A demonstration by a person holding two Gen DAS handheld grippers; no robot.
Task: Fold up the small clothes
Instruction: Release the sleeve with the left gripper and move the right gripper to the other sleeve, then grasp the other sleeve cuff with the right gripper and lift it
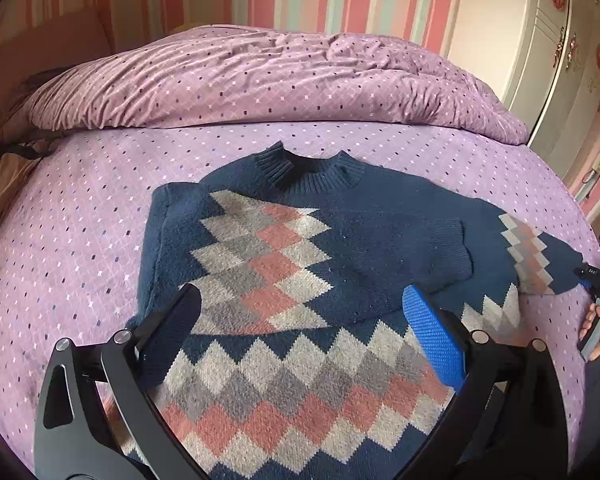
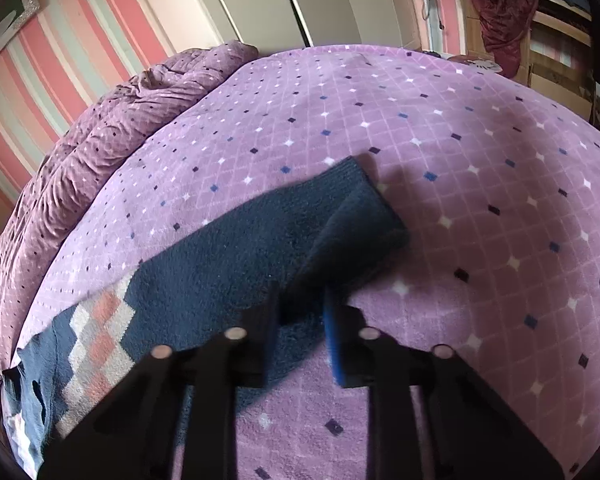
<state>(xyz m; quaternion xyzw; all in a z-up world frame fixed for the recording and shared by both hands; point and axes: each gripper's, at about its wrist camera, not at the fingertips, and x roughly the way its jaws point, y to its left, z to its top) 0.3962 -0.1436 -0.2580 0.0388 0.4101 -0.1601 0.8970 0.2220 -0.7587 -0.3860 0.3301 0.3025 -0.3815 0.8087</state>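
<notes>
A navy sweater (image 1: 364,240) with grey, white and pink diamonds lies flat on the purple bed, collar at the far end. Its left sleeve is folded across the chest. Its right sleeve (image 2: 228,256) stretches out to the right. My left gripper (image 1: 304,308) hovers open and empty above the sweater's lower front. My right gripper (image 2: 302,312) is shut on the navy cuff end of the right sleeve and lifts it slightly off the bed. It also shows at the right edge of the left wrist view (image 1: 592,276).
A rumpled purple duvet (image 1: 260,76) is heaped along the far side of the bed. The purple patterned bed cover (image 2: 480,200) spreads out to the right of the sleeve. A white wardrobe (image 1: 540,40) stands at the back right.
</notes>
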